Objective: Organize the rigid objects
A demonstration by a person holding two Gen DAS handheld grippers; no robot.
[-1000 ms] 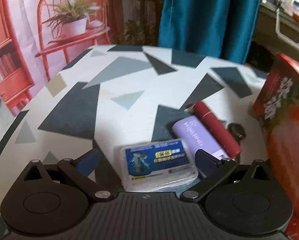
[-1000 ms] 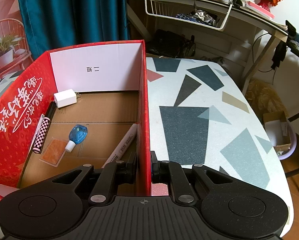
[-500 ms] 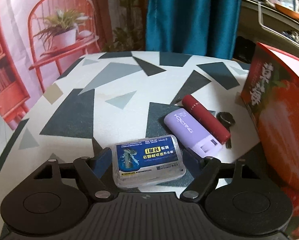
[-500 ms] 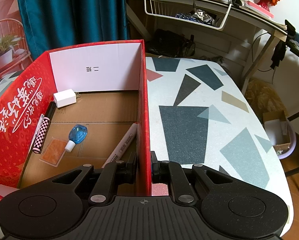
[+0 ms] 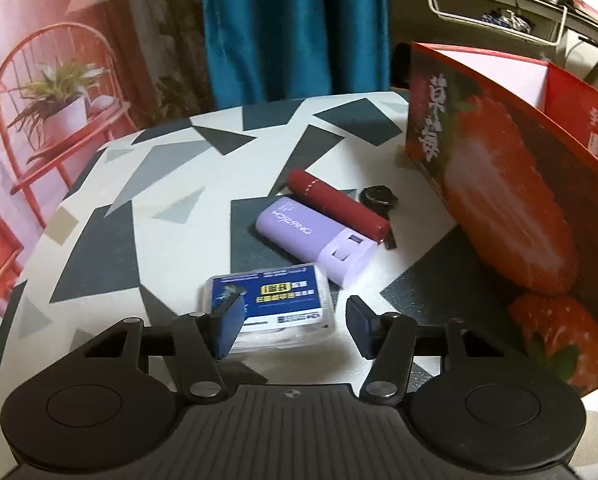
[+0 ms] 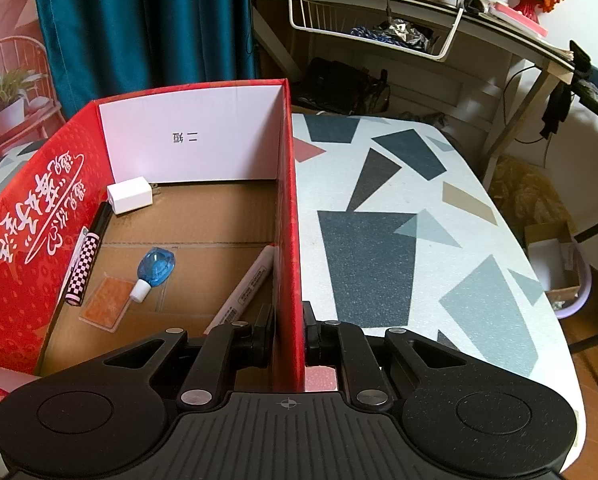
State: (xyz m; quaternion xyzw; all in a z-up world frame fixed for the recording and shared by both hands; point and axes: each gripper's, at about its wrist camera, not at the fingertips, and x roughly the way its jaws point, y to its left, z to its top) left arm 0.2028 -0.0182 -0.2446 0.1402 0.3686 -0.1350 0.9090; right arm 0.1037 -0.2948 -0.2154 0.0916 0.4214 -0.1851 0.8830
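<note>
- The left gripper (image 5: 291, 322) is closing around a small plastic case (image 5: 273, 304); the left pad already meets the case's left end, but a gap shows between the right pad and its right end.
- The plastic case is clear and flat, with rounded corners and a blue label that carries a yellow patch and white print. It lies on the table (image 5: 171, 184), at the near edge of the group of loose things.
- Just behind the case lies a purple box (image 5: 315, 238) with a paler cap, and a dark red tube (image 5: 337, 206) lies along its far side, touching it.
- A small black object (image 5: 379, 196) sits beside the red tube; what it is cannot be told.
- The red box (image 5: 511, 200) with strawberry pictures stands to the right of these things, on the same table.
- The right gripper (image 6: 287, 340) is clamped on the right wall of the red box (image 6: 287, 200), one finger inside and one outside.
- Inside the box, on the brown cardboard floor, lie a white block (image 6: 130, 196), a checkered pen (image 6: 84, 264), a blue bottle (image 6: 155, 272), an orange card (image 6: 106, 310) and a white marker (image 6: 247, 290).
- The table has a white top with grey and dark triangles.
</note>
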